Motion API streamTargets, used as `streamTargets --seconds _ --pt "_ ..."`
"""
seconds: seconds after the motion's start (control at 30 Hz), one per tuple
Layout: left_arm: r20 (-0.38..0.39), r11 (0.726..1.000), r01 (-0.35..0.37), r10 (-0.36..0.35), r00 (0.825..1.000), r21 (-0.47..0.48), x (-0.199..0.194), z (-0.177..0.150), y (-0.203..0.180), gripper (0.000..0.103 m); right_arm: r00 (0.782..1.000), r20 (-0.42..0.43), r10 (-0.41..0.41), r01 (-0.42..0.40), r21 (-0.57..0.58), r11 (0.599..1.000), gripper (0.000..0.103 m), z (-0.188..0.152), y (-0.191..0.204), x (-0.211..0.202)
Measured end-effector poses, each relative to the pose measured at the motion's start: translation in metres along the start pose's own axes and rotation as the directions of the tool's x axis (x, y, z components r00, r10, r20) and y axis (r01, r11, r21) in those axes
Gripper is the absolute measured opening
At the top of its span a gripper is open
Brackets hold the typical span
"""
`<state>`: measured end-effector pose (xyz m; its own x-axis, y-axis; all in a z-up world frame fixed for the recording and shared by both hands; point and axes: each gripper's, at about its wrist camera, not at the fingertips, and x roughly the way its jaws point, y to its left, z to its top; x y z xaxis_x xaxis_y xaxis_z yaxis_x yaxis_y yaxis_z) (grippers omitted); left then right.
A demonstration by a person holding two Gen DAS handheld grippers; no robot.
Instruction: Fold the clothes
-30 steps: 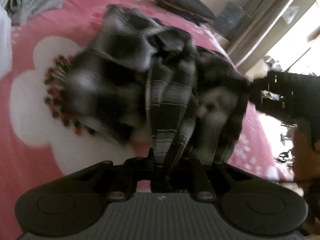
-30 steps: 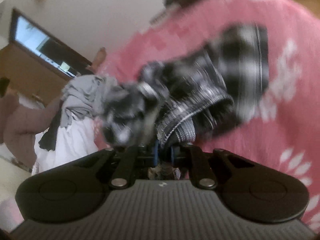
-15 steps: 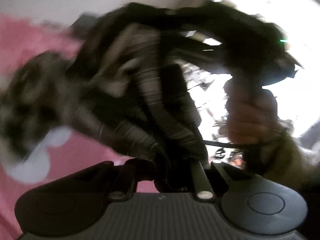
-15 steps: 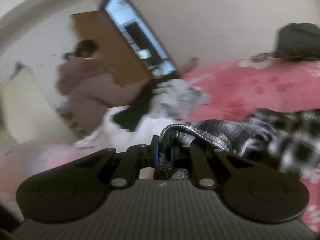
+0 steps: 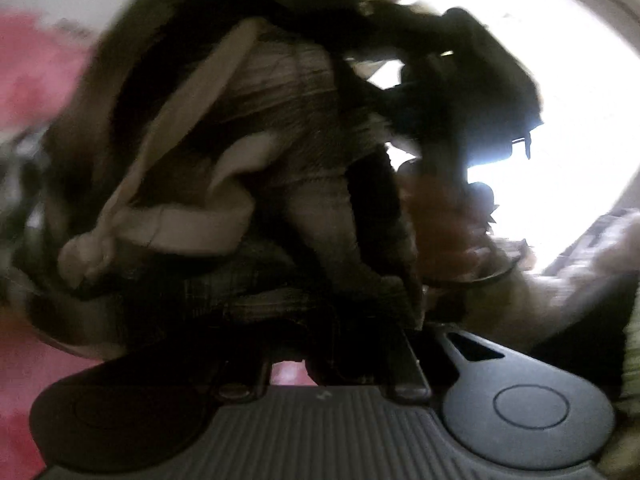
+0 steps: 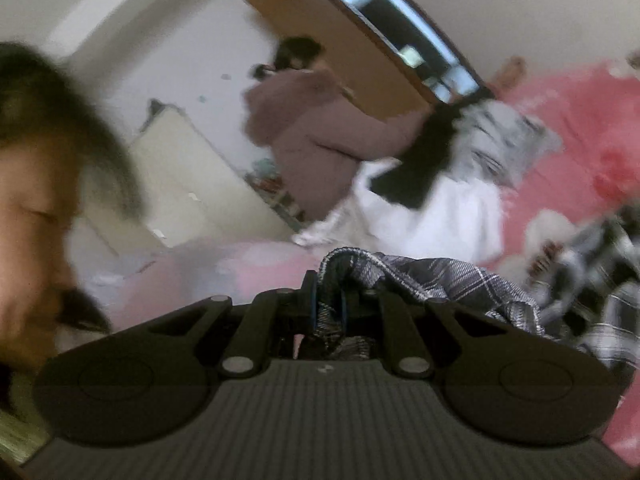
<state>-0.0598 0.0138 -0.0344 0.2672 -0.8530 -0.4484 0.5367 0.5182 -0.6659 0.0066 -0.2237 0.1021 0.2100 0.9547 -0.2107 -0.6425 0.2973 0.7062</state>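
A black-and-white plaid garment [image 5: 280, 120] hangs lifted in front of the left wrist camera and fills most of that view, dark against the light. A fold of it runs down between the fingers of my left gripper [image 5: 336, 344], whose jaws are opening slightly with the cloth still pinched. My right gripper [image 6: 328, 292] is shut on a bunched edge of the same plaid garment [image 6: 440, 276], which trails off right toward the pink bed [image 6: 580, 128]. In the left wrist view a hand [image 5: 440, 220] holds the other gripper behind the cloth.
A pile of grey, white and black clothes [image 6: 460, 168] lies on the bed's far side. A person in a mauve jacket [image 6: 312, 132] stands by a wooden door [image 6: 352, 60]. Someone's head [image 6: 40, 200] is close at the left. A bright window [image 5: 580, 100] glares.
Both grippers have risen and tilted up, lifting the plaid garment off the bed. The left view now faces the window, the right view the room and door.
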Motion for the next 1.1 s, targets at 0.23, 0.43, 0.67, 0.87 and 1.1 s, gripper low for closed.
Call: streamTargets --seconds 0.23,0.43,0.67,0.87,1.1 --pt "-0.012 0.972 -0.213 0.213 0.977 -0.103 0.006 -0.024 0.05 0.037 0.984 -0.001 -0.178 0.175 0.182 0.968 0.009 -0.029 -0.08 -0.015" --pt "0.015 0.955 -0.275 0.278 0.96 -0.11 -0.024 -0.019 0.066 0.045 0.952 -0.014 -0.307 0.3 0.255 0.919 0.009 -0.049 -0.125 -0.023" --pt "0.104 0.927 -0.366 0.373 0.922 -0.085 -0.067 0.016 0.046 0.05 0.928 0.009 -0.372 0.358 0.256 0.898 0.009 -0.054 -0.15 -0.016" --pt "0.132 0.916 -0.399 0.401 0.907 -0.037 -0.061 0.042 0.04 0.053 0.911 -0.032 -0.411 0.407 0.223 0.886 0.019 -0.05 -0.159 -0.009" --pt "0.068 0.92 -0.393 0.392 0.917 -0.01 -0.007 0.053 0.062 0.052 0.912 -0.034 -0.41 0.377 0.467 0.8 0.056 -0.068 -0.195 -0.035"
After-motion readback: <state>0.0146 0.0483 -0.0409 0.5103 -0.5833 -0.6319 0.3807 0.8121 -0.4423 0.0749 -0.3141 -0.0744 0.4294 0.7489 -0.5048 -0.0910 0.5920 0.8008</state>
